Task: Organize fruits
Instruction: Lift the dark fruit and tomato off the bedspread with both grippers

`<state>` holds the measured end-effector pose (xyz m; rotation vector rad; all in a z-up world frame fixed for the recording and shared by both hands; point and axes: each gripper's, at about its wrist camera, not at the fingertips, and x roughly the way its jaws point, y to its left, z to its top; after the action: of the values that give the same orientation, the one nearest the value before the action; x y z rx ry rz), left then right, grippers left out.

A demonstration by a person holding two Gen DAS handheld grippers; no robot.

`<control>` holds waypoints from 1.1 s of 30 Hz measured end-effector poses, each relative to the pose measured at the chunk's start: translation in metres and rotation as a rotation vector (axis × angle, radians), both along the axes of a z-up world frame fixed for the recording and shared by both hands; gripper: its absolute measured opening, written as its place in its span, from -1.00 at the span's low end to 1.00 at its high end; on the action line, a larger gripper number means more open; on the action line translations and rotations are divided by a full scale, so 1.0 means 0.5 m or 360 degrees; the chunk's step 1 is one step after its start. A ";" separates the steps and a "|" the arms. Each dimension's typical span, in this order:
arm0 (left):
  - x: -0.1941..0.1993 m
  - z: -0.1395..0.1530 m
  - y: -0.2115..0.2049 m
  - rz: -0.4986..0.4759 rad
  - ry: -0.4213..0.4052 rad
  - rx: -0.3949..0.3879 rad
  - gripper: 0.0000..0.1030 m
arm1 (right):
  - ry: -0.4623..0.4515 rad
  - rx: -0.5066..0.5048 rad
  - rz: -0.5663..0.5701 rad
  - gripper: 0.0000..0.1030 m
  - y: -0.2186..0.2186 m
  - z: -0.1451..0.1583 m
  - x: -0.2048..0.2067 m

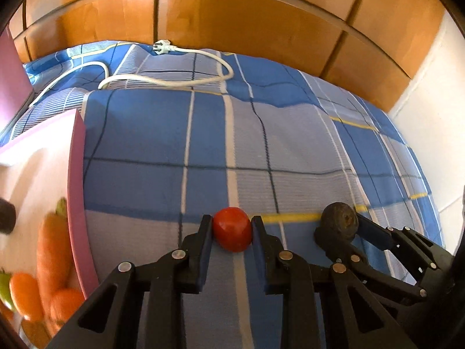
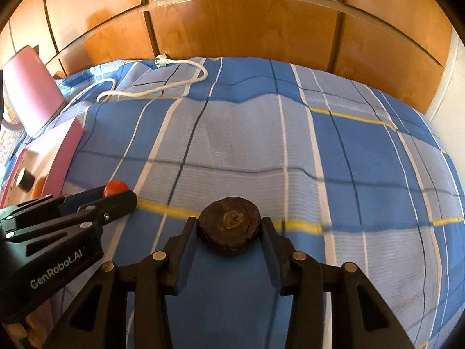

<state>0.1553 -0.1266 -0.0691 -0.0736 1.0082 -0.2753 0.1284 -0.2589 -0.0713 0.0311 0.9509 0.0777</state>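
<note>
Red tomato (image 1: 232, 229) sits gripped in left jaws, dark fruit (image 2: 229, 226) in right; over-squeezing could bruise either above the bed (image 1: 290, 145).

Brand text: "GenRobot.AI" in pale lettering, the one readable mark here
Where it stands: on the side of the black plastic left gripper (image 2: 114, 196) body, seen from the right wrist view
Left wrist view: no readable text

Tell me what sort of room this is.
Likely a bedroom: a blue plaid bedsheet covers a soft, rumpled surface, wooden wardrobe doors stand behind it, and a white power cord lies across the bedding.
</note>
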 end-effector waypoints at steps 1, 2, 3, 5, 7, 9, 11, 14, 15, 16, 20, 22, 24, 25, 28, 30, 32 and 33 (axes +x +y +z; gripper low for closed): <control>-0.010 0.000 -0.002 -0.0006 -0.0003 0.0004 -0.49 | 0.0003 0.0008 -0.0007 -0.16 -0.004 0.000 -0.011; -0.019 0.001 -0.004 -0.0012 -0.0003 0.0003 -0.49 | 0.0007 0.0017 -0.0014 -0.15 -0.009 0.001 -0.022; -0.026 0.001 -0.005 -0.0016 -0.0003 0.0004 -0.49 | 0.0010 0.0023 -0.0019 -0.15 -0.011 0.002 -0.032; -0.039 0.001 -0.009 -0.0029 -0.0015 0.0017 -0.49 | 0.0014 0.0034 -0.0026 -0.15 -0.018 0.001 -0.057; -0.054 0.000 -0.015 -0.0044 -0.0032 0.0035 -0.49 | 0.0016 0.0046 -0.0035 -0.15 -0.024 0.002 -0.074; -0.071 0.000 -0.018 -0.0059 -0.0044 0.0045 -0.49 | 0.0015 0.0055 -0.0044 -0.15 -0.030 0.001 -0.087; -0.084 0.000 -0.023 -0.0071 -0.0054 0.0054 -0.49 | 0.0013 0.0060 -0.0051 -0.15 -0.031 0.001 -0.098; -0.103 0.000 -0.031 -0.0095 -0.0069 0.0069 -0.49 | 0.0009 0.0055 -0.0055 -0.15 -0.032 0.003 -0.112; -0.110 0.001 -0.033 -0.0106 -0.0073 0.0075 -0.49 | 0.0007 0.0055 -0.0056 -0.15 -0.032 0.003 -0.119; -0.115 0.001 -0.034 -0.0113 -0.0077 0.0078 -0.49 | 0.0006 0.0055 -0.0057 -0.15 -0.033 0.003 -0.123; -0.136 0.002 -0.039 -0.0138 -0.0089 0.0089 -0.49 | 0.0001 0.0054 -0.0063 -0.15 -0.035 0.003 -0.141; -0.144 0.002 -0.039 -0.0148 -0.0093 0.0093 -0.49 | -0.0002 0.0053 -0.0066 -0.15 -0.037 0.002 -0.149; -0.152 0.001 -0.040 -0.0160 -0.0100 0.0099 -0.49 | -0.0004 0.0051 -0.0068 -0.15 -0.038 0.002 -0.155; -0.156 0.001 -0.041 -0.0165 -0.0103 0.0102 -0.49 | -0.0006 0.0049 -0.0070 -0.15 -0.039 0.002 -0.159; -0.165 0.000 -0.043 -0.0177 -0.0109 0.0107 -0.49 | -0.0010 0.0044 -0.0073 -0.15 -0.039 0.001 -0.168; -0.170 0.000 -0.044 -0.0186 -0.0112 0.0108 -0.49 | -0.0012 0.0040 -0.0074 -0.15 -0.039 0.001 -0.173; -0.176 -0.001 -0.044 -0.0196 -0.0117 0.0112 -0.49 | -0.0012 0.0037 -0.0075 -0.15 -0.039 0.001 -0.178; -0.178 -0.001 -0.045 -0.0199 -0.0118 0.0113 -0.49 | -0.0013 0.0037 -0.0075 -0.15 -0.039 0.001 -0.180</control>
<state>0.0664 -0.1492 -0.0696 0.0641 0.9492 -0.3534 0.0383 -0.2786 -0.0710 0.0745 0.9407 0.0451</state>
